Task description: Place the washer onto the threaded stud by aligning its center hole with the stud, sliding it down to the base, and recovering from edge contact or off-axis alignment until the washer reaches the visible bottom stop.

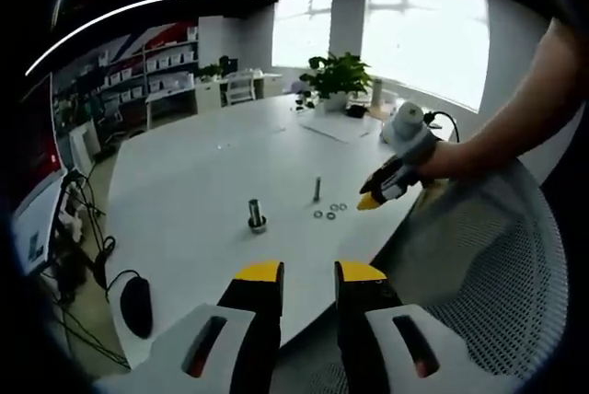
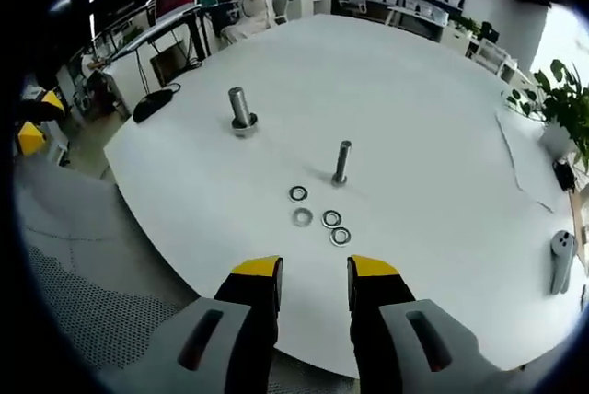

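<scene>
A slim threaded stud (image 2: pixel 341 162) stands upright on the white table (image 2: pixel 423 90). Several loose washers (image 2: pixel 317 214) lie flat just in front of the stud's base. A thicker stud (image 2: pixel 241 110) with a collar at its foot stands farther left. My right gripper (image 2: pixel 314 274) is open and empty above the table's near edge, short of the washers. In the left gripper view, the slim stud (image 1: pixel 317 189), the washers (image 1: pixel 329 211) and the thick stud (image 1: pixel 257 214) sit mid-table. My left gripper (image 1: pixel 310 274) hangs open and empty off the table's edge. The right gripper (image 1: pixel 382 184) reaches in from the right, hand-held.
A mesh chair back (image 1: pixel 479 265) sits below the right hand. A black mouse (image 1: pixel 136 305) lies near the table's left edge. A potted plant (image 1: pixel 337 75) and papers stand at the far side. A grey object (image 2: pixel 560 260) rests at the right edge.
</scene>
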A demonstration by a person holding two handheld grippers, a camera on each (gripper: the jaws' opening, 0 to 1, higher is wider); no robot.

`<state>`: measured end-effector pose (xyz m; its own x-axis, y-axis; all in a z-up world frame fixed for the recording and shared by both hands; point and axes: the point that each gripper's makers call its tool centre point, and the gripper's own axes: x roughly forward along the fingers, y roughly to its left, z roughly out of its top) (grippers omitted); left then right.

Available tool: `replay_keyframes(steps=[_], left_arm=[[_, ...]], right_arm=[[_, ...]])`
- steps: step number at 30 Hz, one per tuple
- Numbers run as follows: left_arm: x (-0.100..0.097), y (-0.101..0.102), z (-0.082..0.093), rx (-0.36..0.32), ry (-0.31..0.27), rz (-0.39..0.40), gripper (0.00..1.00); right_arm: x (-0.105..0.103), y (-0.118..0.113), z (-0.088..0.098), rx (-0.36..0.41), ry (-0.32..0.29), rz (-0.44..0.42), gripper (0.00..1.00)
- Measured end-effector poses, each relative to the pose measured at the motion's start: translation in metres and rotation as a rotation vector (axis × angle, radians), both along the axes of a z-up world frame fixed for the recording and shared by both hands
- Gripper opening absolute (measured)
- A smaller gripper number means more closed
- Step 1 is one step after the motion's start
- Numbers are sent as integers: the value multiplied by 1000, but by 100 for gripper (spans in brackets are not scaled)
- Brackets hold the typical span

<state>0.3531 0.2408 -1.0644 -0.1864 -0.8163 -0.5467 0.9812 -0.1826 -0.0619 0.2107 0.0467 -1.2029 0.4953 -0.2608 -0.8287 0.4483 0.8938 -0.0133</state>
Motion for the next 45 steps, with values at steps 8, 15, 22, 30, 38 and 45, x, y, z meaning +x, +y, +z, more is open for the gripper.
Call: replay_keyframes(steps=[8,15,22,30,38,45], left_arm=[[0,1,-1,6,-2,-14,20],[1,1,0,3,-1,-11,20],[0,1,-3,18,-6,-22,20],[0,2,-4,20,-8,-17,20],[-1,2,-4,15,-9,-23,20],[0,2,-3,12,-7,-13,20]], right_arm=[[7,12,6,5,19,23,31],[16,5,-9,9,34,51,31],[21,6,-11,11,65,93,31],[37,11,-4,0,71,150,30],[37,12,-18,12,125,228,30],[42,8,-25,40,178,235,29]])
